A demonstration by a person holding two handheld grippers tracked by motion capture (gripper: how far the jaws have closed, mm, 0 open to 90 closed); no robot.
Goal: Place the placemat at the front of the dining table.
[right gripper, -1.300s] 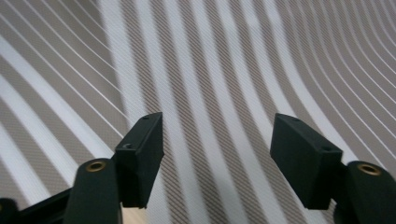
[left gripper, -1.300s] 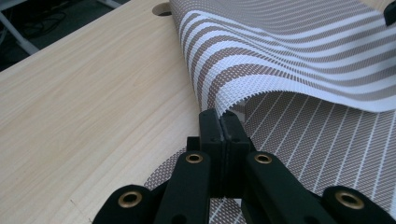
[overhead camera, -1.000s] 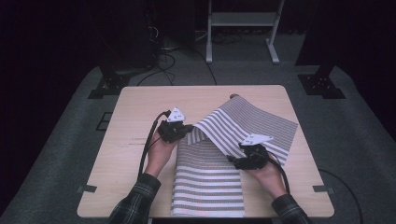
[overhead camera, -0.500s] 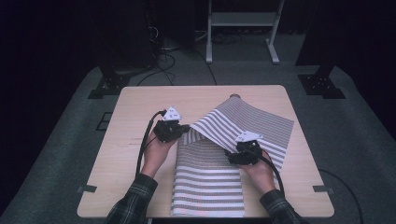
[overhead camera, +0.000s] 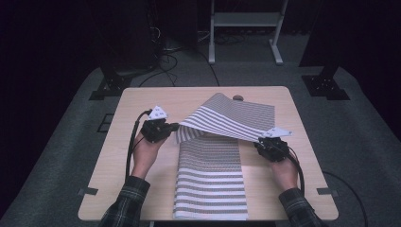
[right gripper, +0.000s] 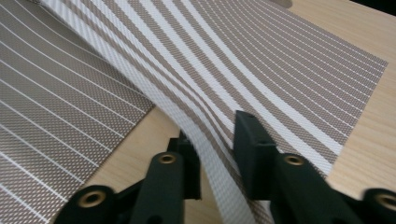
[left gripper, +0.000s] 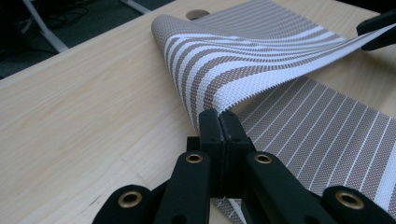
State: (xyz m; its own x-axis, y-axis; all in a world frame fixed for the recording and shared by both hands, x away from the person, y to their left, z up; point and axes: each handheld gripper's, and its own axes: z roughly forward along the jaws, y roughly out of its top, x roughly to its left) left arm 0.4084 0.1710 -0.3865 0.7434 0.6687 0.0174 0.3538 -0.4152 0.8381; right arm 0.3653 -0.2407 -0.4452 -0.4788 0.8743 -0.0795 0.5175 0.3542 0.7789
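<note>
Wooden table (overhead camera: 142, 189) carries a striped woven mat (overhead camera: 210, 184), brown and white, lying along the middle toward the near edge, its near end at the table's front edge. The mat's far part is folded back over itself and lifted, spreading toward the far right corner, fold ridge close to the far edge beside a small round hole in the tabletop (overhead camera: 238, 98). Left gripper (overhead camera: 171, 127) sits left of centre, held by the left hand (overhead camera: 147, 150); in the left gripper view its jaws are pressed together on the raised edge of the mat (left gripper: 243, 74), the cloth arching up from the pinch. Right gripper (overhead camera: 263, 145) is near the right edge, held by the right hand (overhead camera: 283, 171), at the other end of the lifted edge. In the right gripper view the mat's white border (right gripper: 205, 140) runs between the two jaws, which stand a little apart around it; contact on both sides is unclear, so cannot tell if it is actually clamped. Lifted strip is stretched between the two grippers, above the flat part. Plaid sleeves (overhead camera: 125, 208) enter from the near edge. Black cables trail from both grippers.
</note>
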